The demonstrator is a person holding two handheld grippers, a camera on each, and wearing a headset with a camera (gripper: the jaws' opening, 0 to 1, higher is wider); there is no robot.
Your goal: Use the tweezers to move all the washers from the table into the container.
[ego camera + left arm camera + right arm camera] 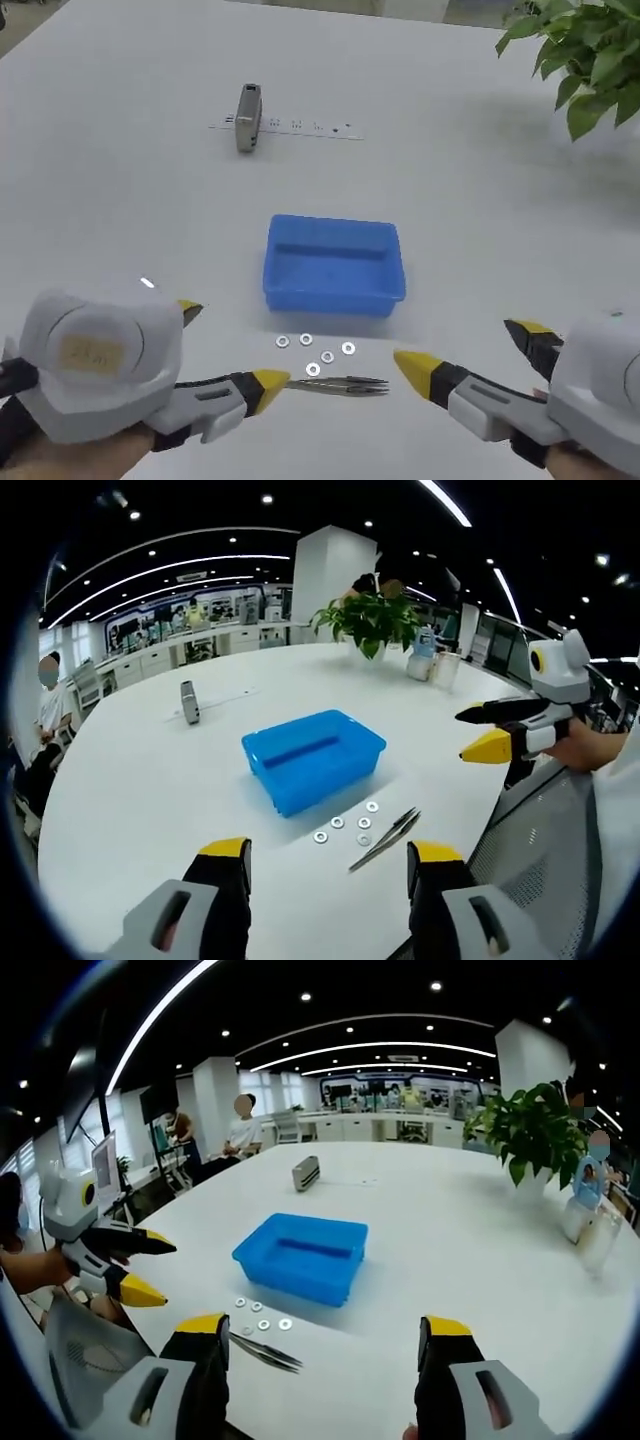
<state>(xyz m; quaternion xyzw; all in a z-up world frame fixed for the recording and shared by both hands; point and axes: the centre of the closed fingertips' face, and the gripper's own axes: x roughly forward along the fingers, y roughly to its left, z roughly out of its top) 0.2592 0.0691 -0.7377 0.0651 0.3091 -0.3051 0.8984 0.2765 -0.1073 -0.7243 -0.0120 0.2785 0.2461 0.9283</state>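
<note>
Several small metal washers [313, 352] lie on the white table just in front of the blue container [335, 265], which holds nothing I can see. Steel tweezers [340, 385] lie flat on the table just nearer me than the washers, tips pointing right. My left gripper [230, 345] is open, its lower yellow tip close to the tweezers' handle end. My right gripper [470, 348] is open to the right of the tweezers, holding nothing. From the left gripper view the tweezers [385, 838] and washers [345, 828] lie ahead of the open left gripper [330, 852]. The right gripper [322, 1326] shows open jaws, with the tweezers [262, 1352] and washers [262, 1315] ahead to the left.
A grey metal block [248, 118] stands on a thin marked strip at the far side of the table. A potted plant [585, 60] sits at the far right. Bottles [590, 1210] stand near the plant. People sit at the table's far left edge.
</note>
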